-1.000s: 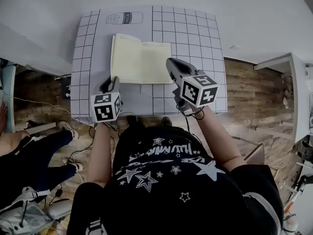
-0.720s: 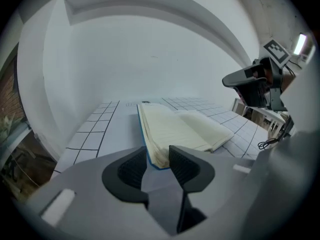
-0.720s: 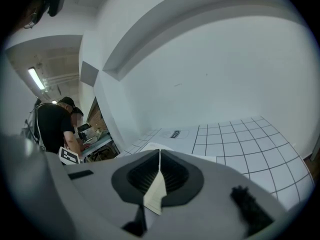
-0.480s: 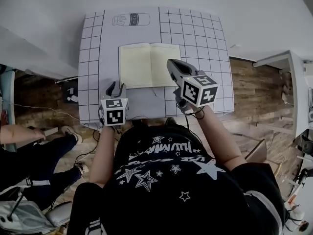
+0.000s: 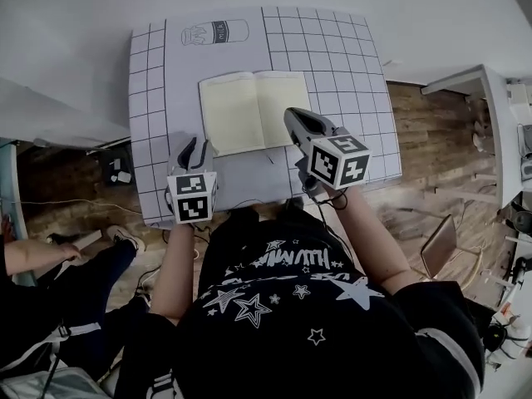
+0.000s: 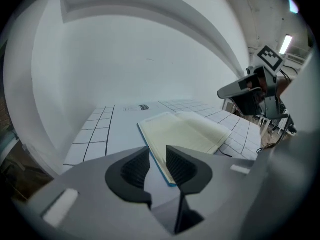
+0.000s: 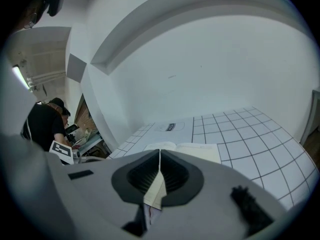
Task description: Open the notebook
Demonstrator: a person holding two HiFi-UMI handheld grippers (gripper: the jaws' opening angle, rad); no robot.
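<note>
The notebook lies open and flat on the gridded mat, cream pages up; it also shows in the left gripper view and the right gripper view. My left gripper sits just off its near left corner. Its jaws are closing with a gap still between them, and they press on nothing; the blue cover edge shows beyond the gap. My right gripper hovers over the right page's near corner, jaws shut. Cream paper shows in the slit under the pads; I cannot tell if it is pinched.
A printed can outline marks the mat's far side. The table's near edge runs just behind both grippers. Wooden floor lies right of the table. Another person's arm and legs are at the left. A white wall stands behind the table.
The notebook's left half, slightly raised a second ago, now lies flat. Both grippers have drawn back a little toward the table's near edge, and the left one stands clear of the notebook's corner.
</note>
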